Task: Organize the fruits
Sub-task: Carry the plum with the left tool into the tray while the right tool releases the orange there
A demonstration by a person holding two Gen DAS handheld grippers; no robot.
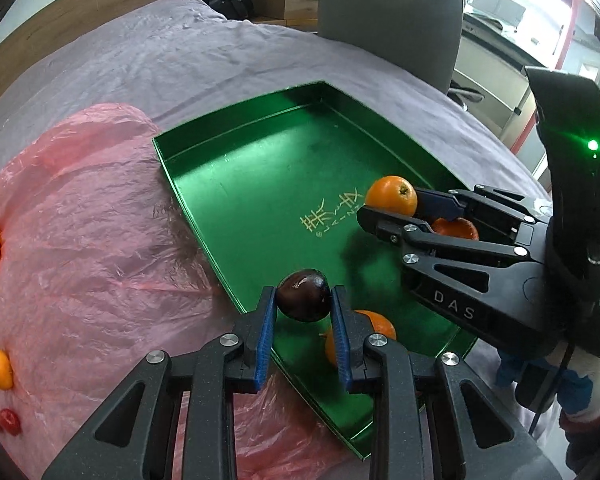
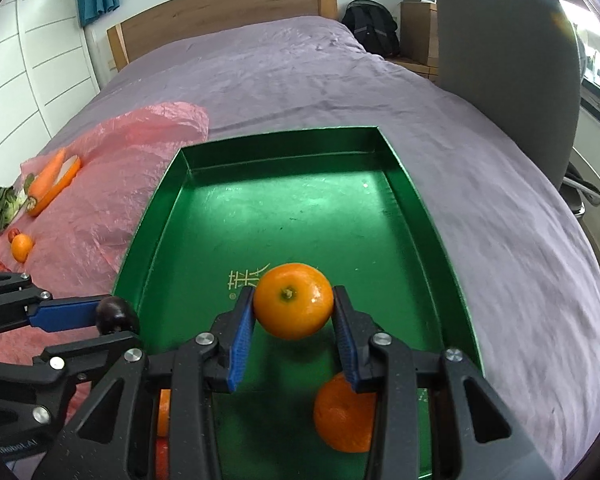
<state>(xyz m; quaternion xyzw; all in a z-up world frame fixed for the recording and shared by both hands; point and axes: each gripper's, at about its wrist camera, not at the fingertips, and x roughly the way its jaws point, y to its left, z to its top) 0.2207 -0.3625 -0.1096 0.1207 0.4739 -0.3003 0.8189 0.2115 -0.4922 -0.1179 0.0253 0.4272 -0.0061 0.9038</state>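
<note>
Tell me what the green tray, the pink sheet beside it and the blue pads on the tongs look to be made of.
Shallow green rectangular tray: probably metal or foil-faced card, since its glossy floor mirrors light and its walls fold sharply. Pink sheet: thin plastic film, translucent and finely crinkled. Blue ribbed pads: likely rubber or soft plastic, matte with a ridged edge.

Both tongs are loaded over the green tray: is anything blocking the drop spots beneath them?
Partly. The left tongs hold a dark round plum above bare green metal tray floor by its near-left edge. The right tongs hold a small orange; another orange lies just nearer, under the right finger. Farther in is bare.
</note>
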